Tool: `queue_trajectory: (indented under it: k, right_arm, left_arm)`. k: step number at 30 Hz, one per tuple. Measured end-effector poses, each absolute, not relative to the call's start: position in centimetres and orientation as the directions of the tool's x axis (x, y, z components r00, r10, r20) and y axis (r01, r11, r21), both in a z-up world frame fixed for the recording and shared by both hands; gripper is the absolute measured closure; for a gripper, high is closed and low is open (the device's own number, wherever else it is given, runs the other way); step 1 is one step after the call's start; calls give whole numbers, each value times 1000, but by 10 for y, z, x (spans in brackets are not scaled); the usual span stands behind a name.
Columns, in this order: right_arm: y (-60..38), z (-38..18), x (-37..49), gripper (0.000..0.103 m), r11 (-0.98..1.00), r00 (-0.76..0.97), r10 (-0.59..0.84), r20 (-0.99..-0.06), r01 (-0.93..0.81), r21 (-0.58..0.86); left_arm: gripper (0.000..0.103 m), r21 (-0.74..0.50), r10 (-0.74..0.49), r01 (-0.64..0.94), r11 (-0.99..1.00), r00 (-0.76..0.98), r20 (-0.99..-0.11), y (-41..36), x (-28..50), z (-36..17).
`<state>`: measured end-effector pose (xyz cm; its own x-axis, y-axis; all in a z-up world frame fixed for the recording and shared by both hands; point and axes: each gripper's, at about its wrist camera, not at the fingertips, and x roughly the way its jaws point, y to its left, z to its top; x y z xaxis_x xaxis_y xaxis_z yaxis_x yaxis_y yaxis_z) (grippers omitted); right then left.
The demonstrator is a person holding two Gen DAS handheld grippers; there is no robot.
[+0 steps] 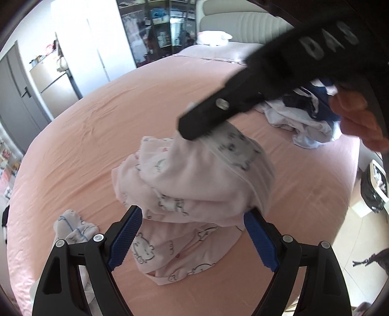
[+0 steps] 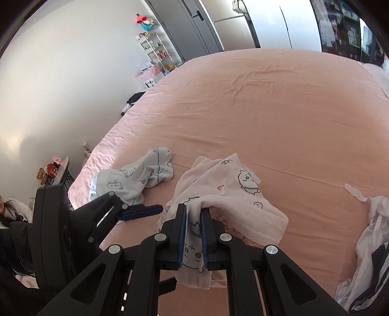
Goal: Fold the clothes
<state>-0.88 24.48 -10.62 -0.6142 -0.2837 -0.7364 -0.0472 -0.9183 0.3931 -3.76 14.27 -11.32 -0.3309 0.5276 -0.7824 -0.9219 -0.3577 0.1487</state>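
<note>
Right tongs [image 2: 194, 214] pinch the pink garment [image 2: 233, 194] above the bed [image 2: 279, 109]; left tongs [image 1: 192, 218] gape wide beside it, a blue garment [image 2: 136, 175] near the bed's left edge.

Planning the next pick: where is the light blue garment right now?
The light blue garment lies crumpled on the pink bed sheet, left of the pink printed garment in the right wrist view, near the bed's left edge.

Left wrist camera looks down close over the bed [image 1: 85, 126], toward the headboard [image 1: 243, 21]. Right wrist camera faces the wall [image 2: 60, 73]. Both share the pink garment [image 1: 194, 175].
</note>
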Motion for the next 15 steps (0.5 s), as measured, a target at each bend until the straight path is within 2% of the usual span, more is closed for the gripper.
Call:
queue_trajectory:
  k: [15]
  right_arm:
    - [244, -96, -16, 94, -904, -620, -315, -718, -34, 426]
  left_arm:
    - [17, 161, 526, -909, -384, -359, -771, 156, -27, -114]
